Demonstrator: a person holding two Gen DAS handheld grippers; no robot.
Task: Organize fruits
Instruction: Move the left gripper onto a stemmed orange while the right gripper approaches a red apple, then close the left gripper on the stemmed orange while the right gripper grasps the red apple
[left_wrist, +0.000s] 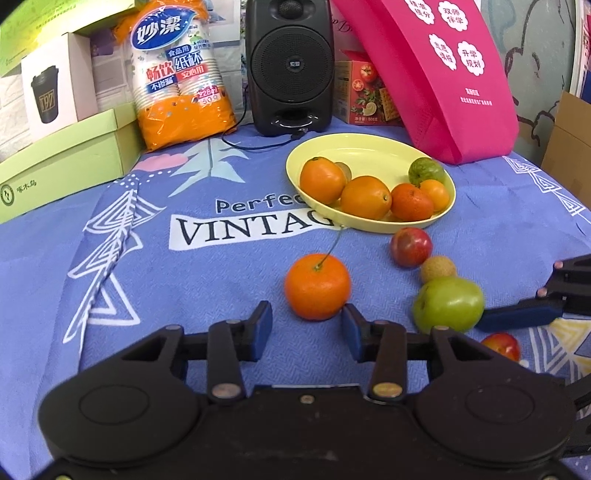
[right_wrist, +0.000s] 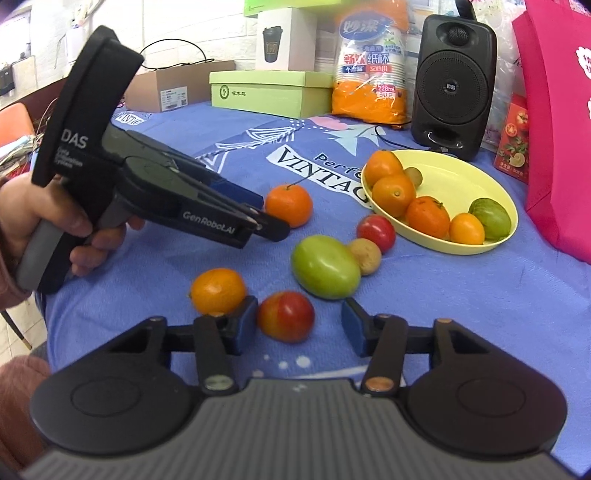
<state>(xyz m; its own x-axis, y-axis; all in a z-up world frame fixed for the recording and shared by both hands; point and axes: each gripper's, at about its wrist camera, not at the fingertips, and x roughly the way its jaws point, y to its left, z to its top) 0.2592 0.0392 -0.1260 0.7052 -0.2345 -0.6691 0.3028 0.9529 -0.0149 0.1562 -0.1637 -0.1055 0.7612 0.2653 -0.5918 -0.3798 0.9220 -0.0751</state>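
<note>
Fingers of left gripper (left_wrist: 307, 325) apart, nothing grasped, stemmed tangerine (left_wrist: 317, 286) just ahead, touching right pad. Fingers of right gripper (right_wrist: 300, 323) likewise released, red-yellow fruit (right_wrist: 286, 315) between them against left pad only. Yellow plate (right_wrist: 461, 177) on blue-clothed surface (right_wrist: 443, 295) holding five citrus and green fruits; big green fruit (right_wrist: 325, 266), small tan fruit (right_wrist: 365, 256), red fruit (right_wrist: 376, 232) clustered just beside plate; orange (right_wrist: 218, 290) farther from plate.
</note>
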